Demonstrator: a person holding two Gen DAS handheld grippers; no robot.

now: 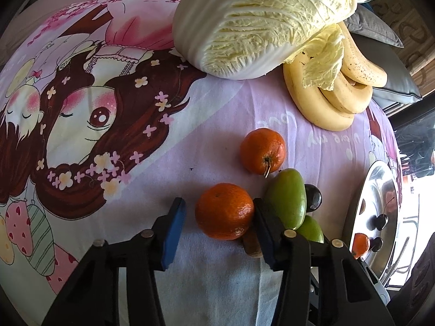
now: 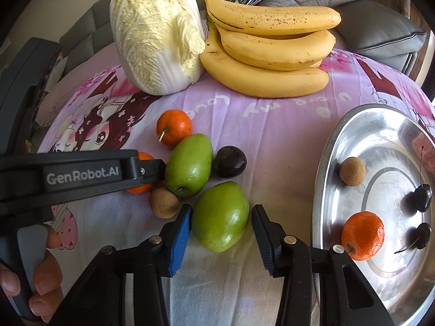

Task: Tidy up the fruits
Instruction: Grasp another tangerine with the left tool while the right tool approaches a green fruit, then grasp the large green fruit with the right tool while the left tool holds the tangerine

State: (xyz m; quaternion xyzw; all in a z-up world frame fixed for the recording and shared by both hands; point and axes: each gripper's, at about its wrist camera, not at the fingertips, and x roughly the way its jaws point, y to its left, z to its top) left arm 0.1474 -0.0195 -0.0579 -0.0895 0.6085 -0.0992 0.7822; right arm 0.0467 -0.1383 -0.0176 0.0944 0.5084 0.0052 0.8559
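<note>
Two grippers, fingers spread: left gripper [image 1: 220, 214] straddles round orange tangerine [image 1: 224, 211]; right gripper [image 2: 221, 216] straddles glossy green oval fruit [image 2: 220, 216].

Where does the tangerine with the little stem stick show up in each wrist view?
Left wrist: the stemmed tangerine sits right of centre, beyond the left gripper.
Right wrist: the same tangerine is left of centre, behind the upper green fruit.
Shared landmark: the banana bunch beside the cabbage.
</note>
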